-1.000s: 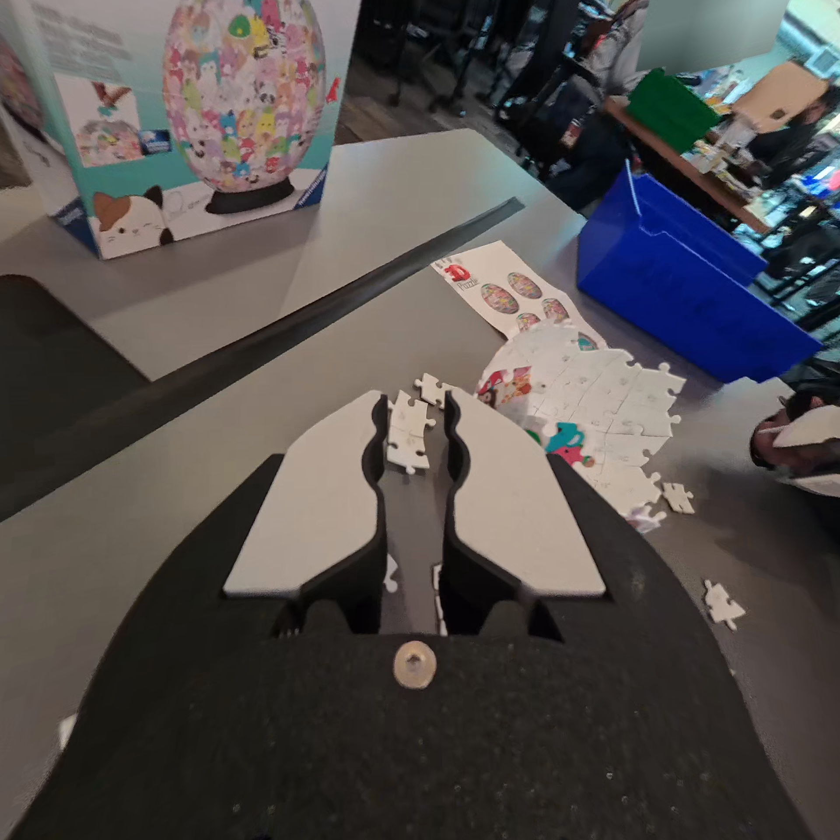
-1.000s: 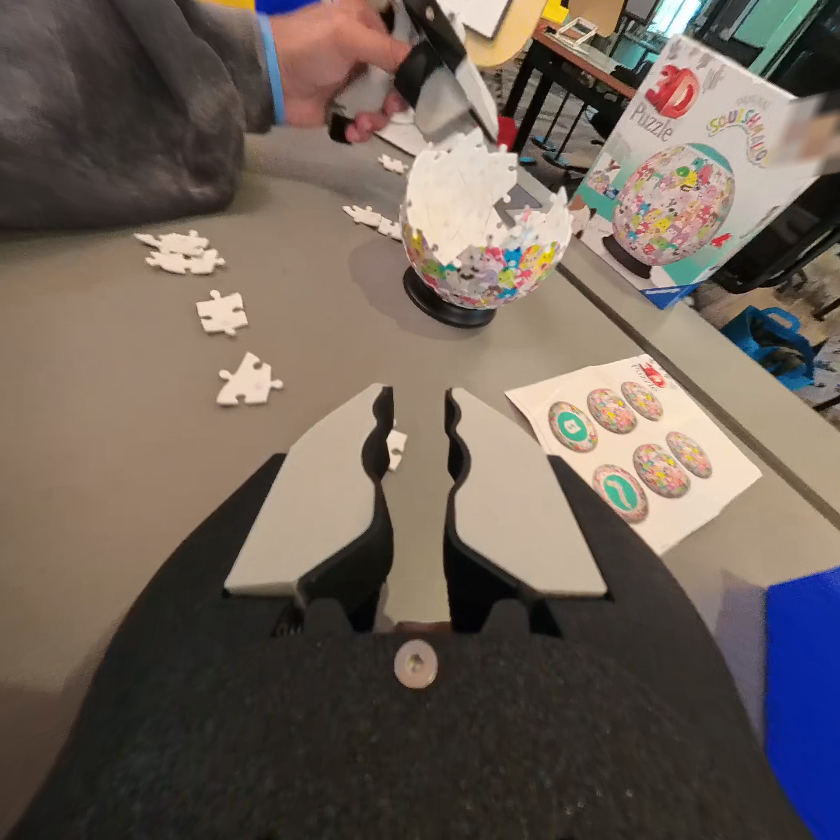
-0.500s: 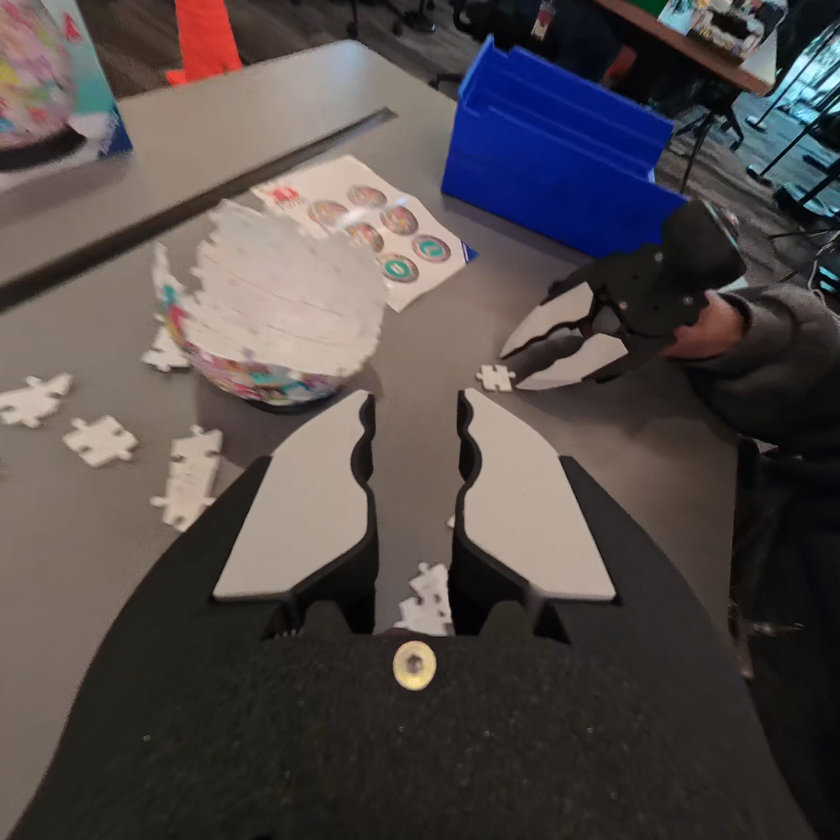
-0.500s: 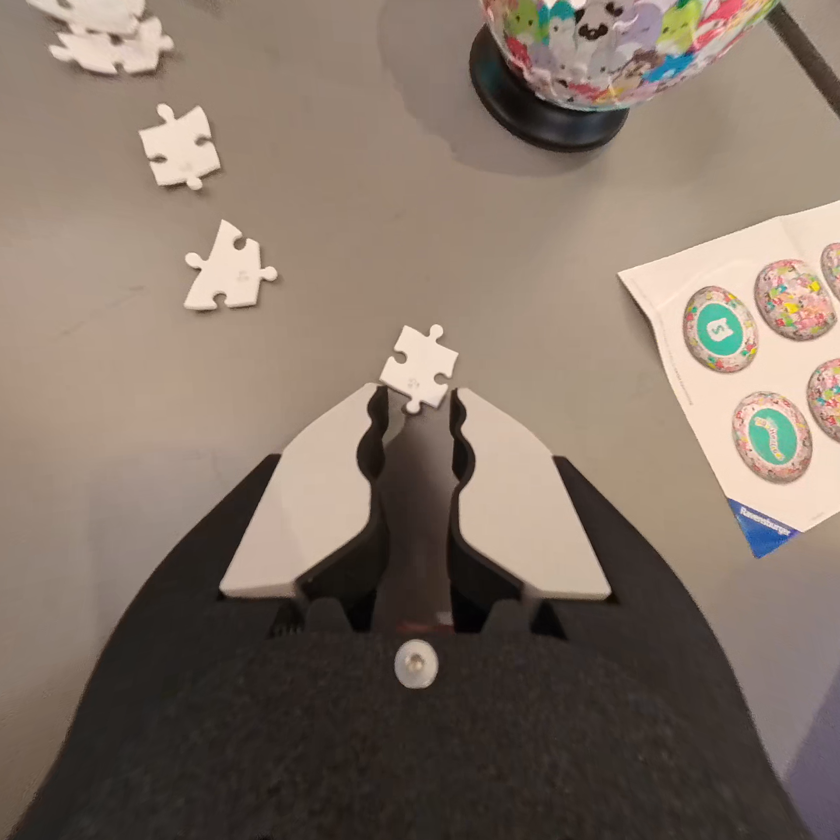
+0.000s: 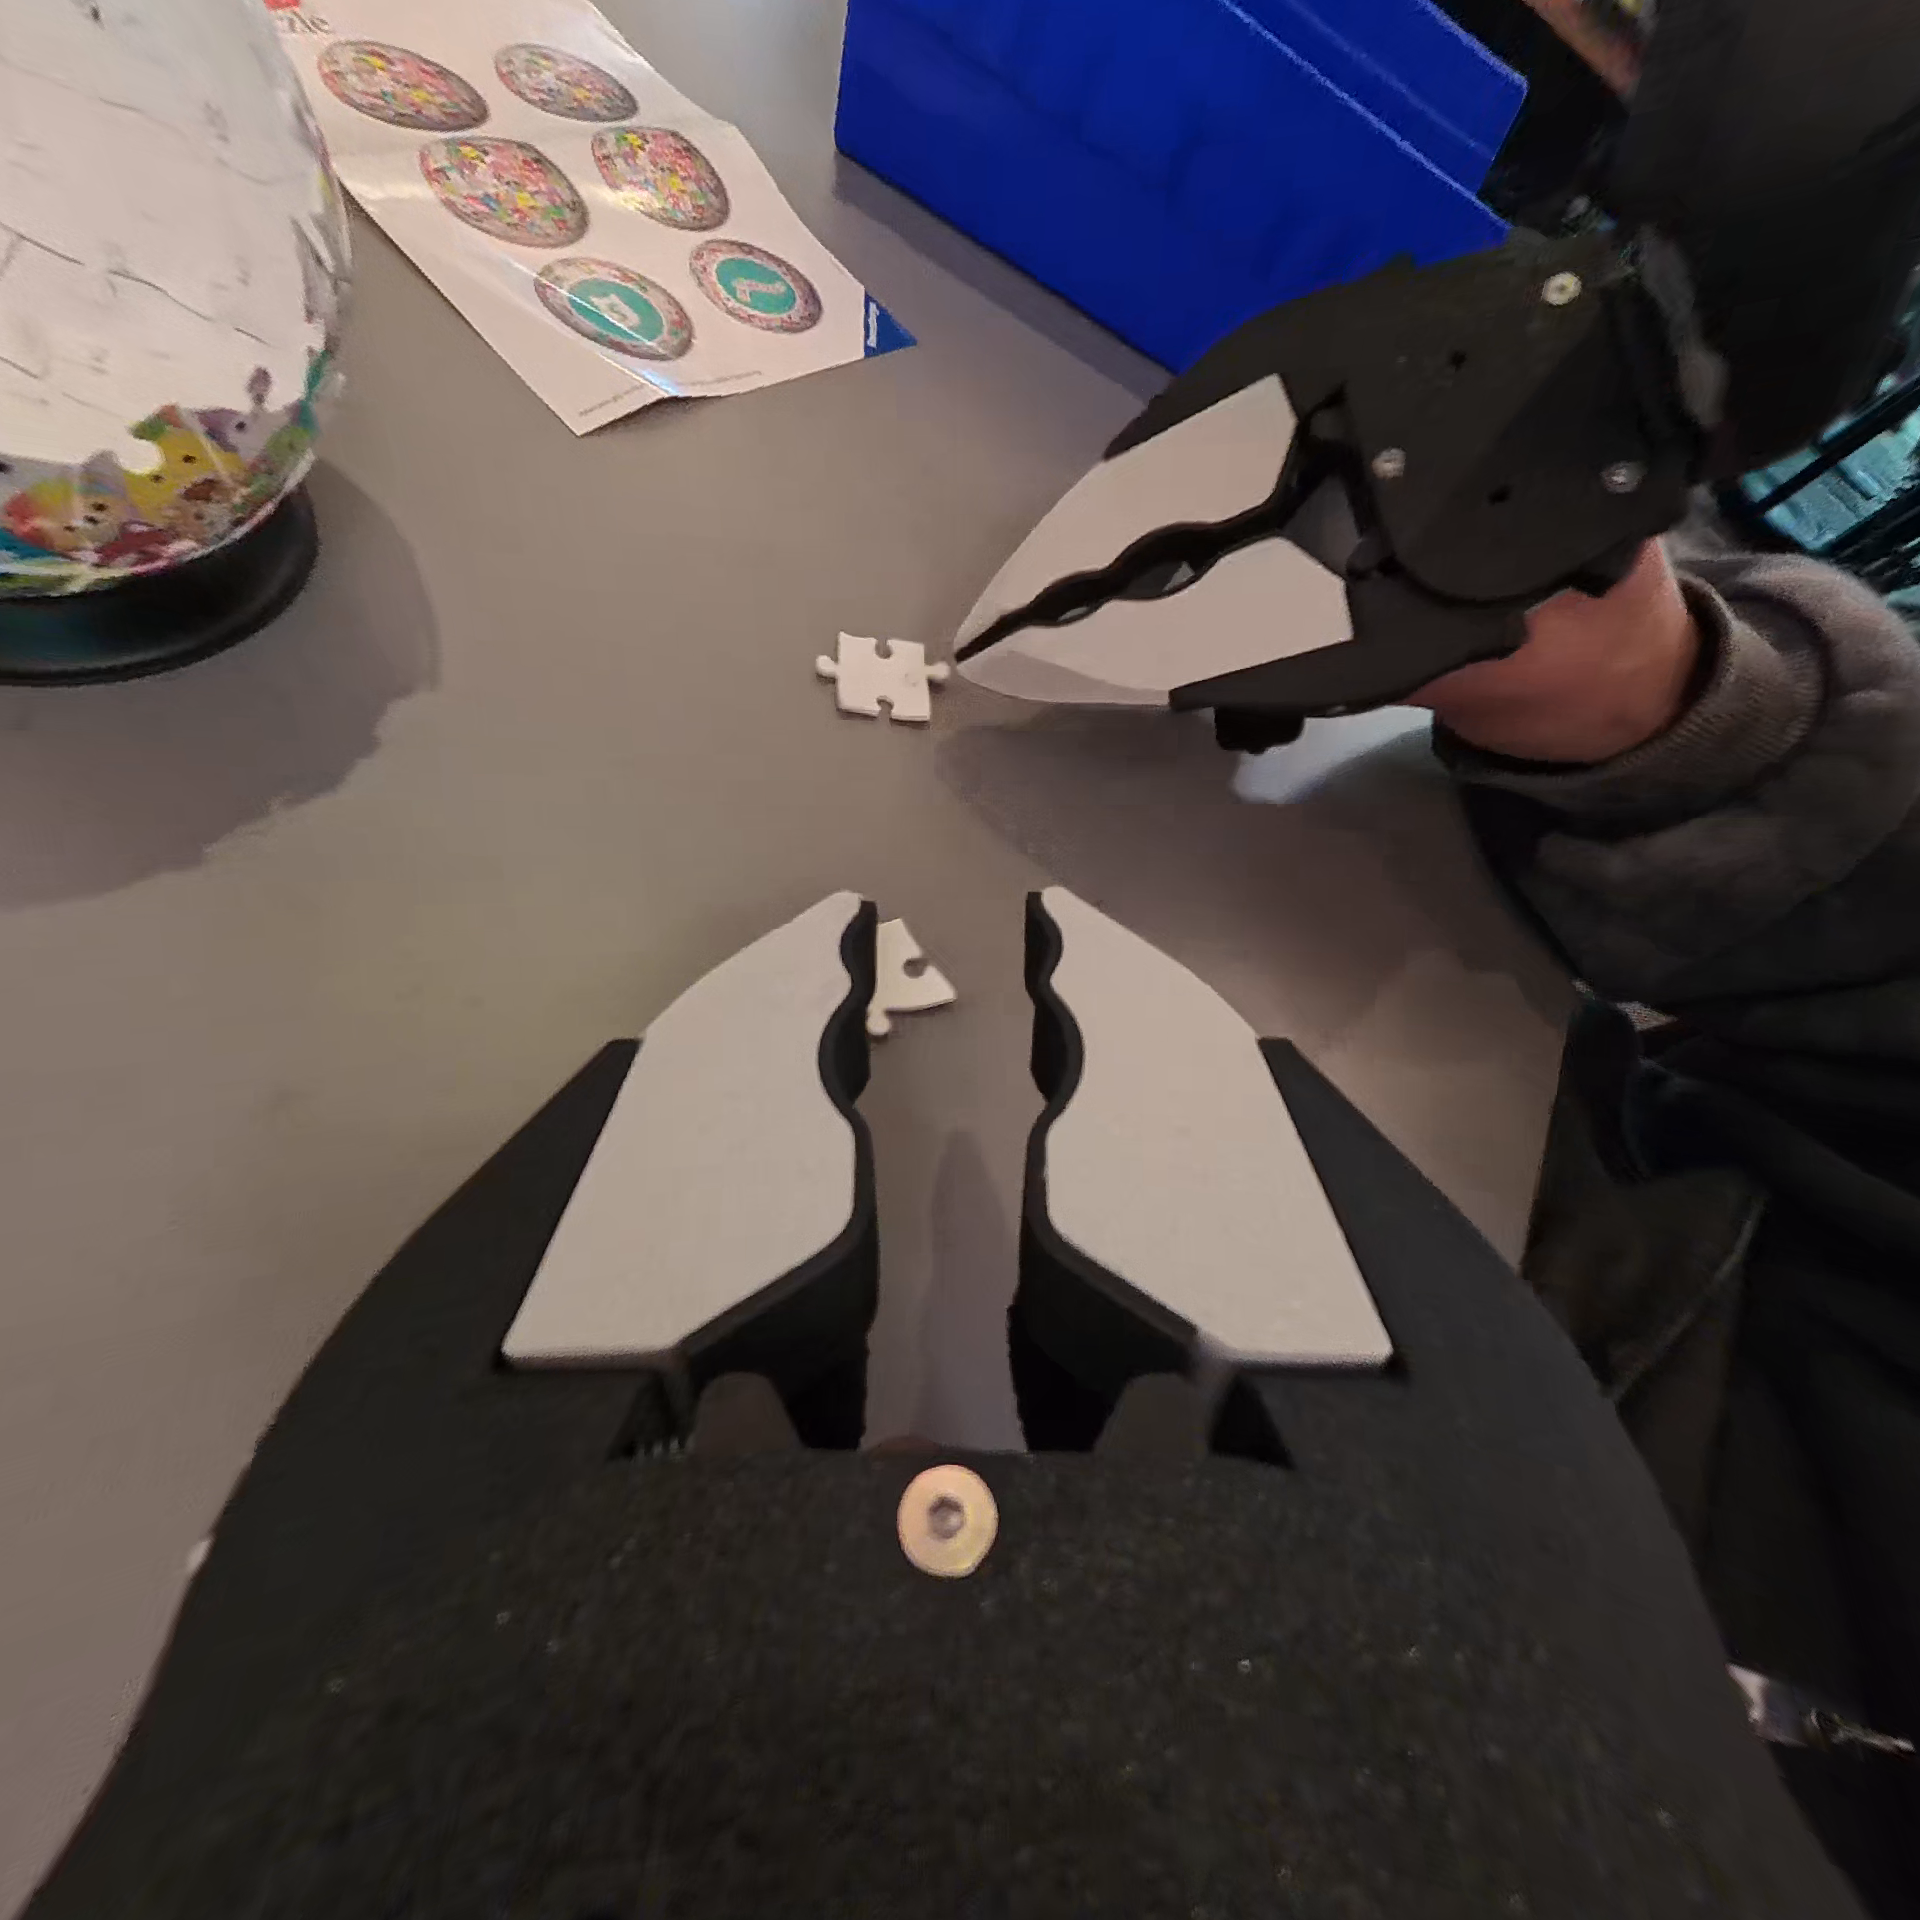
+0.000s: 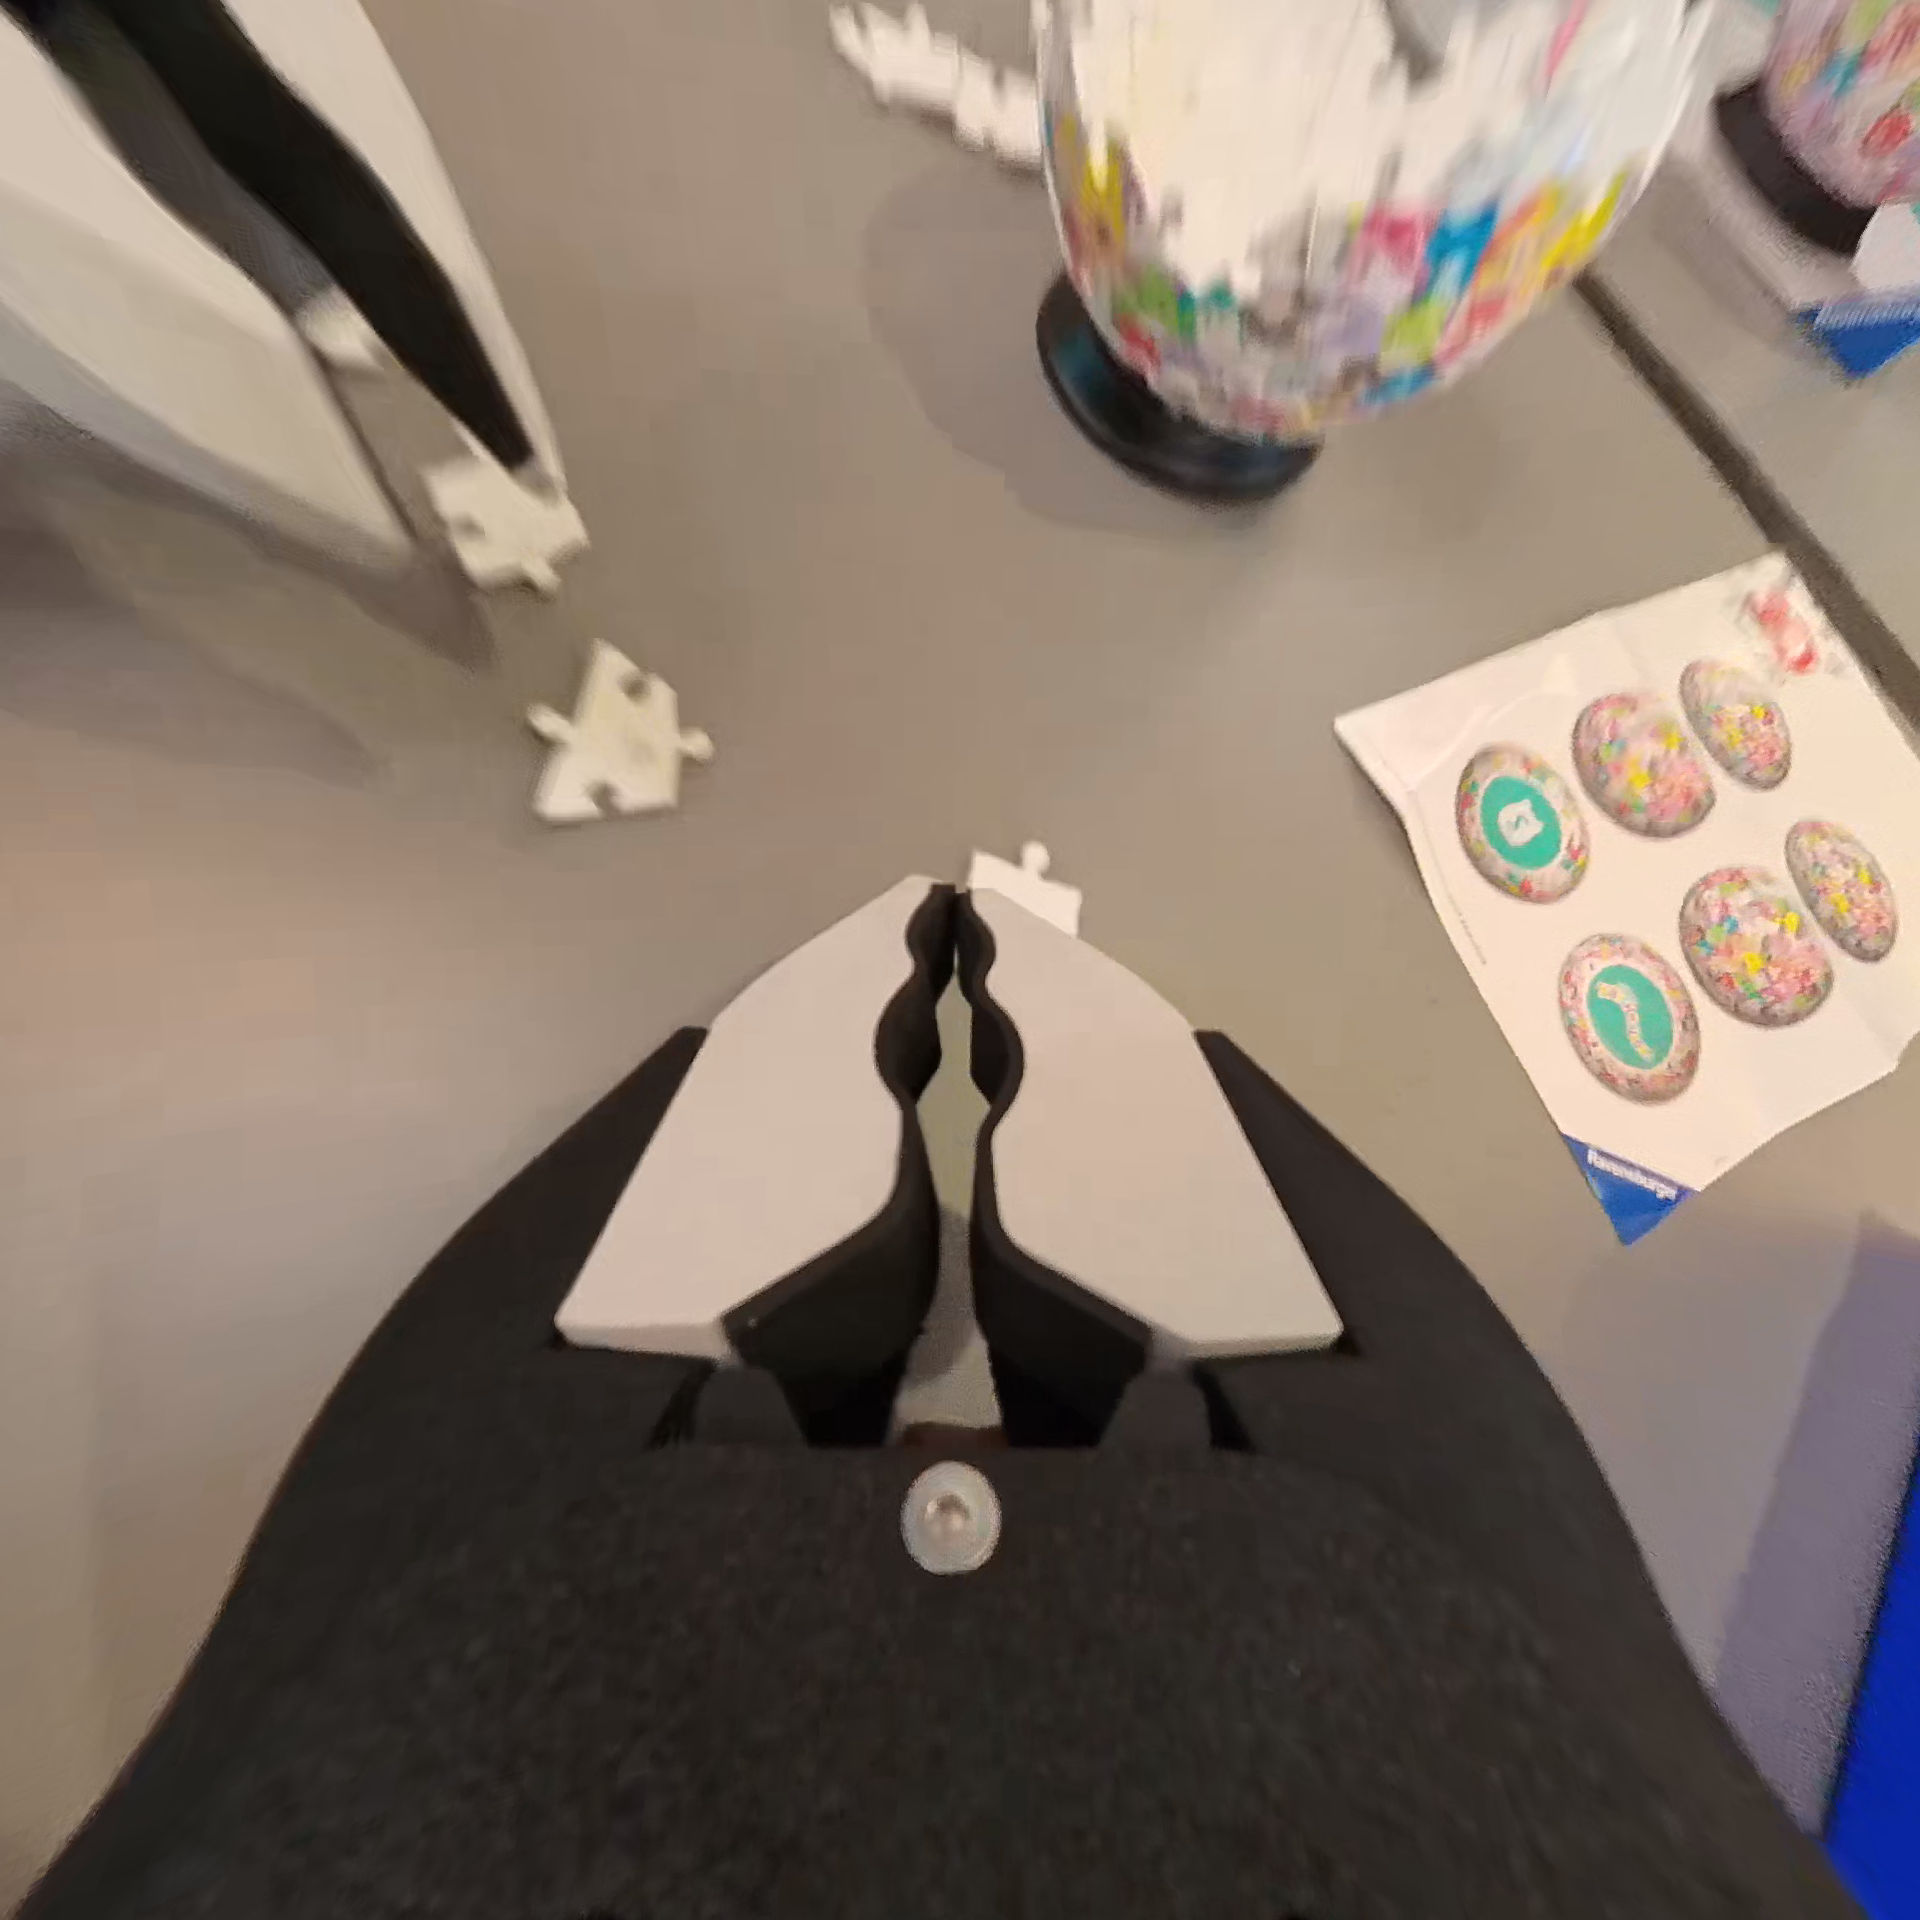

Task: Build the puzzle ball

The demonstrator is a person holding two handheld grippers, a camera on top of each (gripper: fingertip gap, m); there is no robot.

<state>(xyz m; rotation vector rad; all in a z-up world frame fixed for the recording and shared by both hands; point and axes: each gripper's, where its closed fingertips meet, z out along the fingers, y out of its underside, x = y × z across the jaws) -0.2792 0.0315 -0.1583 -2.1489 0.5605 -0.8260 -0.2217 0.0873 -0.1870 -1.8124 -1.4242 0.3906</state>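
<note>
The half-built puzzle ball [image 5: 156, 312] stands on its black stand [image 5: 156, 613] at the left; it also shows blurred in the right wrist view [image 6: 1340, 208]. My left gripper [image 5: 945, 914] is open and empty above the grey table; a white puzzle piece [image 5: 912, 975] shows between its fingers, by the left one. My right gripper [image 6: 956, 904] is shut, and its tips touch the edge of another white piece [image 6: 1029, 883] that lies flat. The left wrist view shows this piece [image 5: 883, 675] and the right gripper [image 5: 961, 657]. I cannot tell if the tips pinch it.
A printed leaflet [image 5: 582, 197] lies beyond the pieces, with a blue bin [image 5: 1143, 135] behind it. Two more loose pieces [image 6: 613, 748] [image 6: 509, 520] lie near the blurred left gripper [image 6: 488, 457]. A person's sleeve [image 5: 1683, 810] is at the right. My right fingertips sit around 9 centimeters from my left ones.
My right gripper has shut at the edge of the piece it faced. My left gripper has swung down and right, away from the ball, and stays open.
</note>
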